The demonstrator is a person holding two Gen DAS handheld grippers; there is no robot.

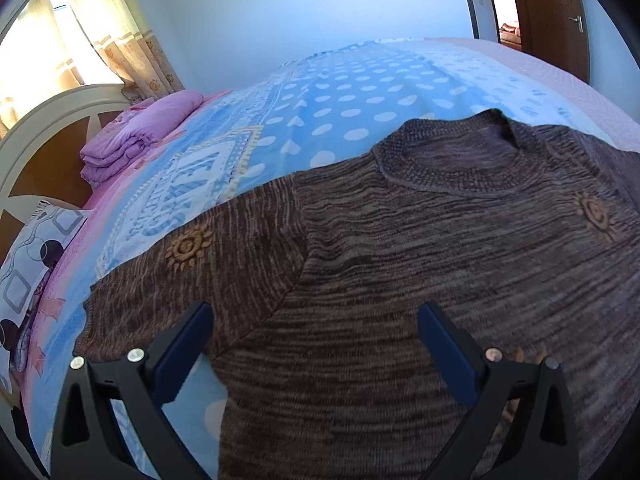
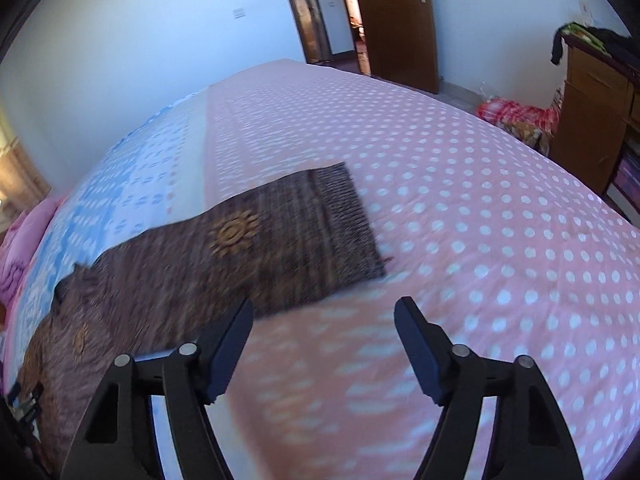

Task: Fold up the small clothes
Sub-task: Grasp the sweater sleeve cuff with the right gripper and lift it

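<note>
Looks like the approach step, no fold made yet: sweater (image 1: 400, 260) lies flat, front up, on the bed (image 2: 480, 200). Left gripper (image 1: 316, 344) hangs spread and empty over the body near a sleeve seam. Right gripper (image 2: 324, 340) is also unclenched and empty, sleeve cuff (image 2: 340, 232) just ahead-left (view is blurred). Next move probably needs each to pinch an edge.

A home bedroom: a bed (image 1: 360, 92) with dotted bedspread fills the frame, curved headboard (image 1: 48, 120) and curtains (image 1: 120, 28) upper left, wooden door (image 2: 394, 20) at top.
</note>
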